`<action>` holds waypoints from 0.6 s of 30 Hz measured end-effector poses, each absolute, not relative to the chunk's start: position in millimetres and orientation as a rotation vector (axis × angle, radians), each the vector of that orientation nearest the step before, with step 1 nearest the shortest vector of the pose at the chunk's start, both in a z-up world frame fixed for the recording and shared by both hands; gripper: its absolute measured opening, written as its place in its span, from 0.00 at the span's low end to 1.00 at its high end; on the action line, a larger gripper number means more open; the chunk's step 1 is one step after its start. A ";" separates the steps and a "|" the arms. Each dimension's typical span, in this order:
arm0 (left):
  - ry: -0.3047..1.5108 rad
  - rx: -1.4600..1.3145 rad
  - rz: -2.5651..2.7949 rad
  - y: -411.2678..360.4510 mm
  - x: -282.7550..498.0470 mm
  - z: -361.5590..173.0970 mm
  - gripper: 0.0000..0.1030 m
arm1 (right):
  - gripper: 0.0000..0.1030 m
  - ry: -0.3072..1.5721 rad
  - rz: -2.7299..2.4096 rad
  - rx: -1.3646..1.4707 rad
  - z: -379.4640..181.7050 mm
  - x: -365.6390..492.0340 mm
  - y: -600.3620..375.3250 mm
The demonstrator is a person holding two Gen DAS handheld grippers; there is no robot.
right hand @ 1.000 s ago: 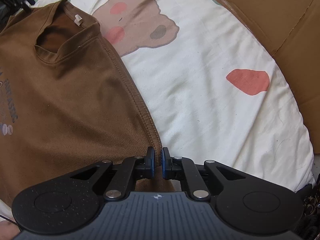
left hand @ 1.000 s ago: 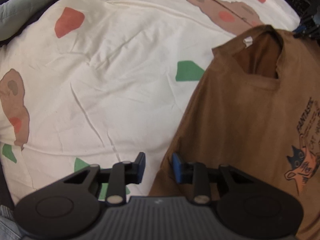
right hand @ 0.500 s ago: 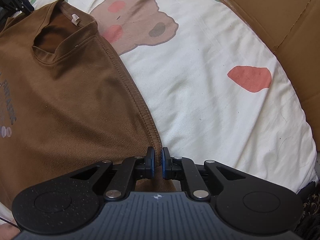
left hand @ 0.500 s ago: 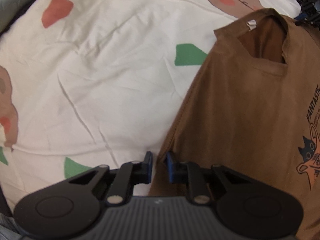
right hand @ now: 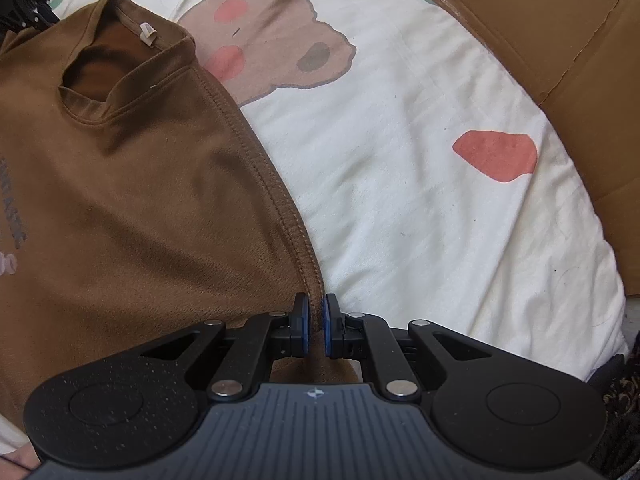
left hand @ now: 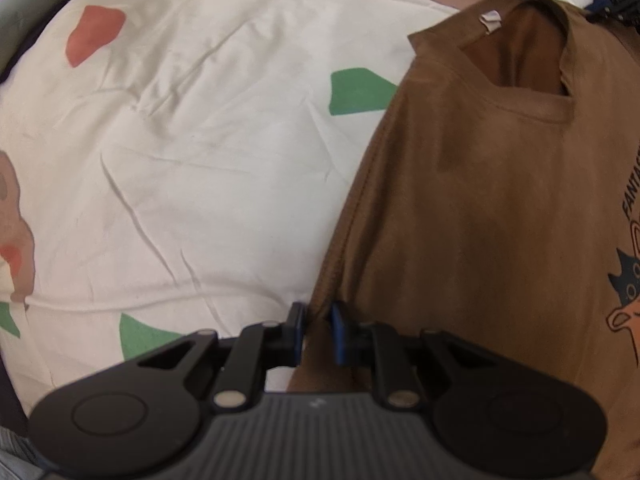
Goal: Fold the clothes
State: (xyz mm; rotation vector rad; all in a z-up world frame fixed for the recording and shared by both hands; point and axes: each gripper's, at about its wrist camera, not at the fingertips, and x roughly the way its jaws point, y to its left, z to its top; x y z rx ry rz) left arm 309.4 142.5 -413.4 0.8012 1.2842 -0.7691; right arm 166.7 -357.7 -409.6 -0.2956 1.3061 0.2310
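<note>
The brown shirt [left hand: 500,208] lies flat on the patterned sheet [left hand: 208,160], collar away from both hands, its long side edges pinched, one by the left gripper [left hand: 318,330], just closed, the other clamped by the right gripper [right hand: 316,330].

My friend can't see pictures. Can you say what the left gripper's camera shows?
The left gripper pinches the edge of a brown T-shirt, its jaws having just closed on the cloth. The shirt lies on a cream sheet with red and green patches.
</note>
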 end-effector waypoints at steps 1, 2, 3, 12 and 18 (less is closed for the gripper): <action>1.285 0.801 -0.759 142.0 308.9 -413.4 0.14 | 0.05 1.299 0.216 -0.296 -410.1 165.1 -356.1; 1.287 0.805 -0.749 140.8 308.3 -413.5 0.14 | 0.05 1.290 0.200 -0.292 -410.7 163.3 -354.7; 1.289 0.813 -0.739 138.9 307.8 -413.7 0.14 | 0.05 1.278 0.180 -0.280 -411.6 161.0 -354.0; 1.219 0.850 -0.644 141.2 298.1 -400.8 0.06 | 0.04 1.171 0.077 -0.200 -402.2 144.5 -359.9; 1.154 0.777 -0.530 160.8 305.6 -373.2 0.06 | 0.02 1.112 0.044 -0.207 -385.1 148.3 -363.7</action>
